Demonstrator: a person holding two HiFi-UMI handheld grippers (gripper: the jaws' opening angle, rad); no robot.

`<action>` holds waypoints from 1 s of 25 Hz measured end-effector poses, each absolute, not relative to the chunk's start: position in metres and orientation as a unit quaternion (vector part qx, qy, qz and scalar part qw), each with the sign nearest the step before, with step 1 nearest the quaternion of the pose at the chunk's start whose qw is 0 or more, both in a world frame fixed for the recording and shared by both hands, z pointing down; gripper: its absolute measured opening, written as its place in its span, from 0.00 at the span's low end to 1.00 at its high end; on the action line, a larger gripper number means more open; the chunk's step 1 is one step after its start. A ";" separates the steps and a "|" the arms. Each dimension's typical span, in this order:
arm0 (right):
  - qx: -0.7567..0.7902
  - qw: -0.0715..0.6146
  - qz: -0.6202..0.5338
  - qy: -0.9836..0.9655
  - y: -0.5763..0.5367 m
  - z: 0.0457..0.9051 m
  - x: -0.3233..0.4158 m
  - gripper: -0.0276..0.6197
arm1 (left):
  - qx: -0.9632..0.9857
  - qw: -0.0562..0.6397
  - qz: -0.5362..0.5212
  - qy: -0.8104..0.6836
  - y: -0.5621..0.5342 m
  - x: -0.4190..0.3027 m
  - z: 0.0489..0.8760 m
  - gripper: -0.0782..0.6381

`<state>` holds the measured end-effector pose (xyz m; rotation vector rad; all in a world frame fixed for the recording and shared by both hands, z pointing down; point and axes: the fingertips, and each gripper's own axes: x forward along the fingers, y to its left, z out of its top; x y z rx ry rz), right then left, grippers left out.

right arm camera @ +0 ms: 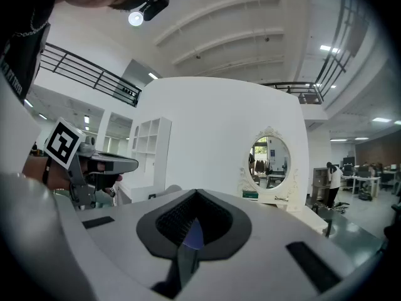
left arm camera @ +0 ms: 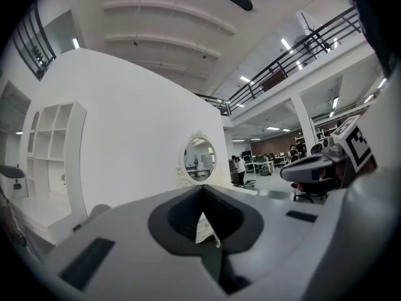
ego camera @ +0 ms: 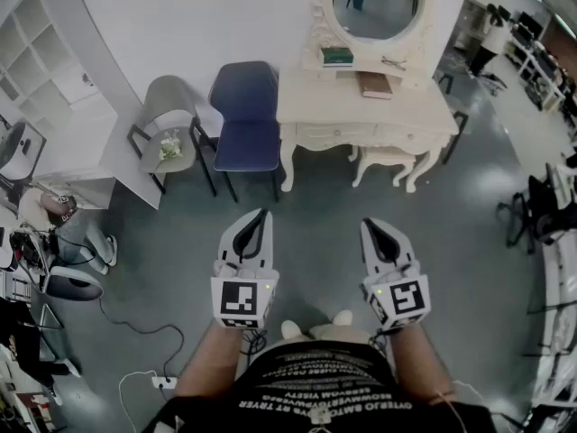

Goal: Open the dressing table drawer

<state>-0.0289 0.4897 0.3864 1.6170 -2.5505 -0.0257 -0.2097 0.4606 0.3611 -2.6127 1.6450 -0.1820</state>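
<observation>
The cream dressing table [ego camera: 311, 97] stands against the white wall, with an oval mirror [ego camera: 377, 3] on it and two shut drawers [ego camera: 334, 135] along its front. A matching stool [ego camera: 384, 158] is tucked under it. My left gripper [ego camera: 261, 215] and right gripper [ego camera: 370, 225] are held side by side over the grey floor, well short of the table, both shut and holding nothing. In the left gripper view the left gripper [left arm camera: 203, 192] points level toward the mirror [left arm camera: 198, 160]. In the right gripper view the right gripper [right arm camera: 195, 196] faces the mirror [right arm camera: 270, 162] too.
A blue chair [ego camera: 245, 120] and a grey chair [ego camera: 167, 115] with a small plant stand left of the table. A green box [ego camera: 336, 56], a brown book [ego camera: 374, 85] and glasses lie on top. White shelves [ego camera: 45, 52] are at left, cables [ego camera: 135, 332] on the floor, office chairs [ego camera: 541, 206] at right.
</observation>
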 end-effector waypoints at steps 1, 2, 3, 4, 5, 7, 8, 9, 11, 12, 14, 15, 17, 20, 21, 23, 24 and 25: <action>0.535 0.063 -0.009 -0.842 0.491 0.386 -0.029 0.05 | -0.845 0.021 -0.058 0.532 0.462 -0.210 0.359 0.11; 0.536 0.064 -0.009 -0.841 0.493 0.385 -0.030 0.05 | -0.845 0.019 -0.057 0.531 0.464 -0.211 0.358 0.11; 0.538 0.064 -0.010 -0.840 0.494 0.385 -0.030 0.05 | -0.845 0.018 -0.056 0.531 0.466 -0.212 0.357 0.11; 0.541 0.065 -0.011 -0.838 0.495 0.385 -0.030 0.05 | -0.846 0.019 -0.056 0.530 0.468 -0.213 0.357 0.11; 0.544 0.064 -0.012 -0.837 0.497 0.386 -0.030 0.05 | -0.846 0.021 -0.057 0.529 0.470 -0.215 0.357 0.11; 0.547 0.059 -0.016 -0.835 0.499 0.384 -0.032 0.05 | -0.847 0.028 -0.059 0.527 0.473 -0.218 0.359 0.11; 0.548 0.058 -0.019 -0.835 0.501 0.383 -0.033 0.05 | -0.848 0.029 -0.056 0.527 0.475 -0.219 0.359 0.11; 0.548 0.058 -0.021 -0.834 0.503 0.384 -0.033 0.05 | -0.848 0.031 -0.053 0.526 0.477 -0.220 0.358 0.11; 0.550 0.062 -0.021 -0.832 0.507 0.385 -0.034 0.05 | -0.850 0.035 -0.053 0.523 0.481 -0.221 0.358 0.11; 0.552 0.064 -0.020 -0.831 0.509 0.385 -0.033 0.05 | -0.850 0.035 -0.052 0.522 0.482 -0.222 0.358 0.11; 0.557 0.068 -0.016 -0.827 0.512 0.386 -0.031 0.05 | -0.850 0.038 -0.051 0.523 0.484 -0.223 0.358 0.11; 0.559 0.070 -0.014 -0.826 0.513 0.387 -0.030 0.05 | -0.849 0.043 -0.054 0.524 0.484 -0.224 0.359 0.11; 0.559 0.071 -0.014 -0.826 0.513 0.389 -0.029 0.05 | -0.847 0.054 -0.067 0.525 0.483 -0.225 0.363 0.11; 0.556 0.071 -0.011 -0.828 0.508 0.390 -0.029 0.05 | -0.844 0.057 -0.083 0.527 0.477 -0.228 0.367 0.11; 0.555 0.072 -0.009 -0.829 0.506 0.391 -0.028 0.05 | -0.843 0.056 -0.084 0.528 0.475 -0.228 0.368 0.11; 0.554 0.071 -0.006 -0.829 0.498 0.394 -0.026 0.05 | -0.841 0.055 -0.088 0.531 0.470 -0.229 0.371 0.11; 0.554 0.071 -0.005 -0.830 0.494 0.395 -0.026 0.05 | -0.840 0.053 -0.091 0.532 0.467 -0.229 0.373 0.11; 0.552 0.072 -0.004 -0.831 0.490 0.397 -0.025 0.05 | -0.839 0.051 -0.094 0.533 0.463 -0.229 0.376 0.11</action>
